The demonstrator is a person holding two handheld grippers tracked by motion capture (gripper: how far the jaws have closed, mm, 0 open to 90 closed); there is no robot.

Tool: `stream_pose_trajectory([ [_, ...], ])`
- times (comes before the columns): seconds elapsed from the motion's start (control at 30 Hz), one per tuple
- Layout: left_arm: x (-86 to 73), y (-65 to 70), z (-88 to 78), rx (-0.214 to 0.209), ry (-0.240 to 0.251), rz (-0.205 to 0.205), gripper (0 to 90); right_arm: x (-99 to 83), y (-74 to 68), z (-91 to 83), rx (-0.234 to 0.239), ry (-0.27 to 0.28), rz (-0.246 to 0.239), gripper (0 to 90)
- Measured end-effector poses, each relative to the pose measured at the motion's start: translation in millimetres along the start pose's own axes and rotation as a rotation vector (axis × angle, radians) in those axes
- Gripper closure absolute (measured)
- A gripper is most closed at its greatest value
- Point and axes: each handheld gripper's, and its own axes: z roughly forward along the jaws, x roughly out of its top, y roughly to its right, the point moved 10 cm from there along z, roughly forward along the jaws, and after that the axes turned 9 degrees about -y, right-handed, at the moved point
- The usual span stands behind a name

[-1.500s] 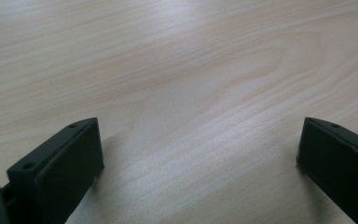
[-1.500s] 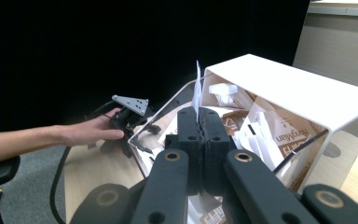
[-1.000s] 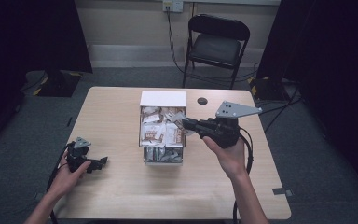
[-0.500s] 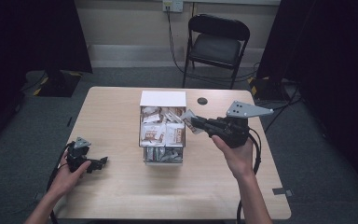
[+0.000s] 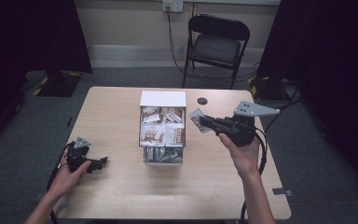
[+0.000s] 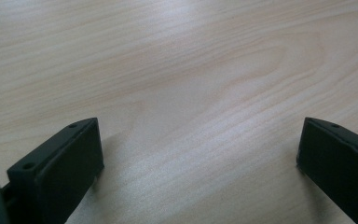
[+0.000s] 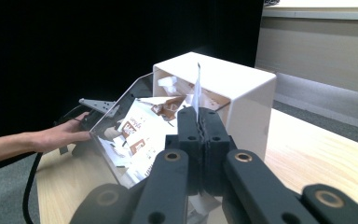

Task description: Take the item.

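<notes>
The right hand-held gripper [image 5: 206, 122] has its jaws clamped on a small packet [image 5: 196, 119] just off the 3 o'clock side of the box [image 5: 162, 99], so I'd lift it well clear of that clear rim, while the left hand-held gripper [image 5: 101, 161] sits wide open, empty, on the bench [image 5: 121, 200] around 8 o'clock.

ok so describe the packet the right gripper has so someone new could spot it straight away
Start at the wooden table and find the white dispenser box of sachets at its middle. Just off the box's right side, the right gripper is shut on one small packet. It is the one sachet held in the air outside the box, not piled inside.
</notes>
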Motion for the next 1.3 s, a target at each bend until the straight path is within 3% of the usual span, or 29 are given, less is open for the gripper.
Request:
stream_pose_trajectory([
  [0.3,0.0,0.0,0.0,0.000,0.000,0.000,0.0,-7.0,14.2,-4.4,-0.041,-0.003,0.024,89.3],
  [0.73,0.0,0.0,0.0,0.000,0.000,0.000,0.0,-23.0,36.5,-0.7,-0.066,-0.023,0.072,89.3],
  [1.3,0.0,0.0,0.0,0.000,-0.001,0.000,0.0,-48.0,53.2,19.0,-0.069,-0.084,0.117,89.3],
])
